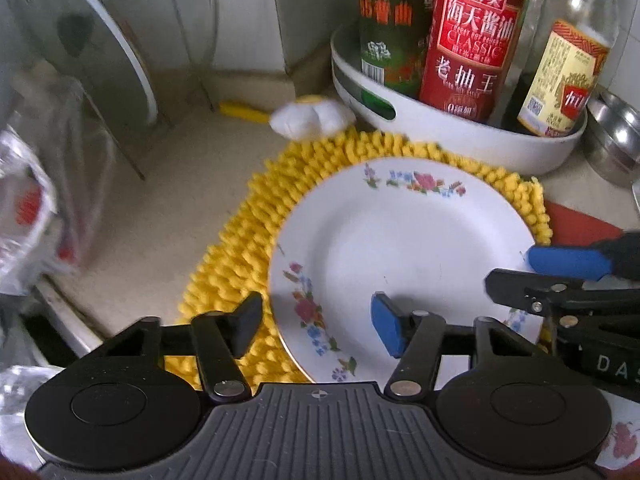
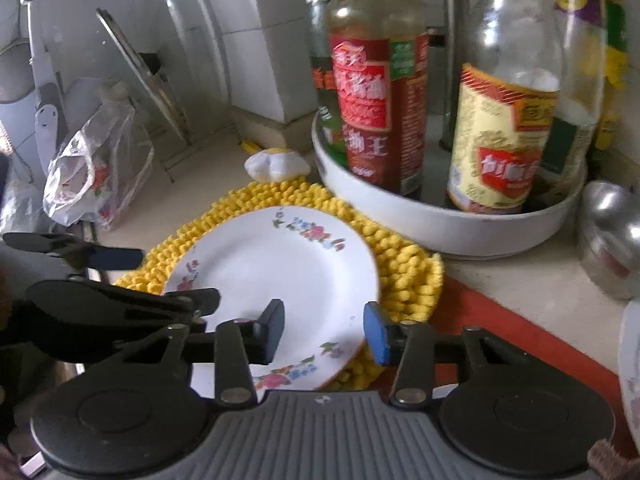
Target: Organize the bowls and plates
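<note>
Tiled kitchen tabletop (image 1: 168,208), cluttered. Left tongs (image 1: 316,322): part-open, straddling near-left rim of floral plate (image 1: 404,252), no pinch evident. Right tongs (image 2: 324,332): part-open across near-right rim. Plate rests on yellow mat (image 1: 236,264). Risk: uneven closing tilts plate, sliding it toward bottle tray (image 1: 460,136).

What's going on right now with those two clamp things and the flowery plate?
Left gripper straddling plate's left rim, not clamped. Right gripper straddling right rim, not clamped. Floral plate flat on yellow mat. Bottle tray close behind.
</note>
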A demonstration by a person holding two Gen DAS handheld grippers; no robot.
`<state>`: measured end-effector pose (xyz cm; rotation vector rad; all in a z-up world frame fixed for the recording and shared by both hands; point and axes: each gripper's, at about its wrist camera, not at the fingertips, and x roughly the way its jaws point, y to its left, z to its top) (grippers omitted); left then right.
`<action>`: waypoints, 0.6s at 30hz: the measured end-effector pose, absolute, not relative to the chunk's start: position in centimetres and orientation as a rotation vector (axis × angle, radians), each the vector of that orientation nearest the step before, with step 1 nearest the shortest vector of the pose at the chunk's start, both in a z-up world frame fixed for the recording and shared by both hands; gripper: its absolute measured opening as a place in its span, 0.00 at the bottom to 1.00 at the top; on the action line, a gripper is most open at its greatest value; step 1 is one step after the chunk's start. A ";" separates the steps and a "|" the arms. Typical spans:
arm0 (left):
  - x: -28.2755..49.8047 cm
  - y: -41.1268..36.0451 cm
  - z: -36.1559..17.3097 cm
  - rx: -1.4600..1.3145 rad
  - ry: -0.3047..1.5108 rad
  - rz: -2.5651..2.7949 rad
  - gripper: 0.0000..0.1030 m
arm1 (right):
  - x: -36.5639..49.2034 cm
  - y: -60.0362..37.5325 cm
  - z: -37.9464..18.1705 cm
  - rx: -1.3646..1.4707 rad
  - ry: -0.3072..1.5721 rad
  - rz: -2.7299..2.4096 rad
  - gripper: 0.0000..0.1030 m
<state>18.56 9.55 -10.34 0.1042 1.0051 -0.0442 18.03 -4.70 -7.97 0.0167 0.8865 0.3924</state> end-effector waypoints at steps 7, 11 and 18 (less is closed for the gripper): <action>18.9 9.7 -10.5 0.110 1.001 -0.071 0.64 | 19.6 -4.2 -9.5 0.114 0.986 0.459 0.18; 19.0 10.4 -10.6 0.083 1.010 -0.082 0.65 | 20.1 -4.5 -9.4 0.146 0.989 0.433 0.18; 19.4 9.9 -10.6 0.094 1.003 -0.095 0.68 | 20.5 -5.4 -8.8 0.117 0.925 0.339 0.19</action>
